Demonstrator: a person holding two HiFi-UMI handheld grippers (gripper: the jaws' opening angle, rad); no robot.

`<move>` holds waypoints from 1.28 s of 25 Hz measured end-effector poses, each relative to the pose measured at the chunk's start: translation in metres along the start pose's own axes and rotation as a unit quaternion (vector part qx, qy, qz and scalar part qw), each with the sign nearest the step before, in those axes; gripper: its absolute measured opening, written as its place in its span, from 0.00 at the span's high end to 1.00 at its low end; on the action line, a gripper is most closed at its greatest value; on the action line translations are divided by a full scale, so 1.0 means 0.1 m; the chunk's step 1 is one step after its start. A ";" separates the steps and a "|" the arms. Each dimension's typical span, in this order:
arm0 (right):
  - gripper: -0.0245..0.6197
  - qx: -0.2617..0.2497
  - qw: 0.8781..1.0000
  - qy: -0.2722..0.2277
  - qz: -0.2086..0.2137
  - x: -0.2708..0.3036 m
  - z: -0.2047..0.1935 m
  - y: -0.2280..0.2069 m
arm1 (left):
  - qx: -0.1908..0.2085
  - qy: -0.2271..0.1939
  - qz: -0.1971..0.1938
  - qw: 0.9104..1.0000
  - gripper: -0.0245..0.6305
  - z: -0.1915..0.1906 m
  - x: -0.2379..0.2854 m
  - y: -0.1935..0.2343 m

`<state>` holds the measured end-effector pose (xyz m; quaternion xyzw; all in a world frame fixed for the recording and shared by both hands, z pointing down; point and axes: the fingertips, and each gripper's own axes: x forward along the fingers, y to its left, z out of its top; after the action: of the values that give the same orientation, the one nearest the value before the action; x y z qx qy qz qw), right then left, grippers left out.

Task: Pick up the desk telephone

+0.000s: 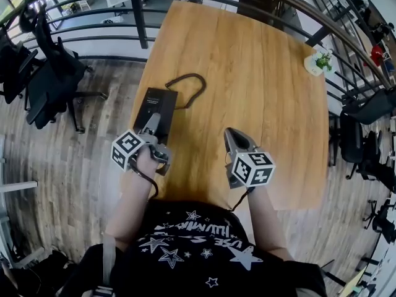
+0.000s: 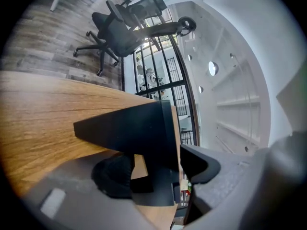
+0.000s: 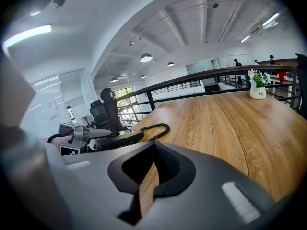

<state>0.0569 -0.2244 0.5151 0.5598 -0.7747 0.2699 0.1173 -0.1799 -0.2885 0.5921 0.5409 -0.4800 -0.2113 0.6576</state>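
The black desk telephone point(image 1: 154, 107) lies at the wooden table's point(image 1: 247, 73) left edge, its coiled cord point(image 1: 189, 82) looping away behind it. My left gripper point(image 1: 151, 125) is at the phone's near end. In the left gripper view the phone's dark wedge body point(image 2: 129, 128) sits between the jaws, and both pads appear to press on it. My right gripper point(image 1: 234, 135) rests over bare table to the right, apart from the phone, with its jaws nearly together and holding nothing. The right gripper view shows the phone point(image 3: 117, 137) off to the left.
A small white plant pot point(image 1: 318, 62) stands at the table's far right edge. A dark railing point(image 1: 139, 17) runs behind the table. Black office chairs point(image 1: 49, 79) stand on the wood floor to the left. The phone sits close to the table's left edge.
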 end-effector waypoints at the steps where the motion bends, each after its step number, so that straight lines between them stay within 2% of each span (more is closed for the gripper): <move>1: 0.96 0.001 1.000 0.000 0.000 0.00 0.00 0.00 | -0.003 -0.003 0.006 1.000 0.51 0.00 -0.01 0.02; 4: 0.96 0.001 1.000 0.000 0.000 -0.01 -0.02 0.01 | -0.007 -0.006 0.016 1.000 0.57 0.02 -0.02 0.06; 12: 0.96 0.007 1.000 0.000 -0.007 -0.03 -0.05 -0.01 | 0.017 0.001 0.020 1.000 0.60 0.04 -0.01 0.03; 16: 0.96 0.009 1.000 -0.002 -0.009 -0.06 -0.06 -0.02 | 0.022 0.006 0.006 1.000 0.65 0.03 -0.02 0.00; 24: 0.96 0.008 1.000 -0.009 -0.022 -0.12 -0.02 -0.02 | 0.005 0.020 -0.014 1.000 0.67 0.02 -0.06 0.00; 32: 0.96 0.003 1.000 -0.019 -0.024 -0.15 0.07 0.02 | -0.002 0.041 -0.052 0.998 0.68 0.00 -0.16 -0.06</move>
<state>0.0605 -0.2156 0.5018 0.5838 -0.7620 0.2586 0.1078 -0.1859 -0.2775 0.5802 0.5720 -0.4239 -0.2239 0.6656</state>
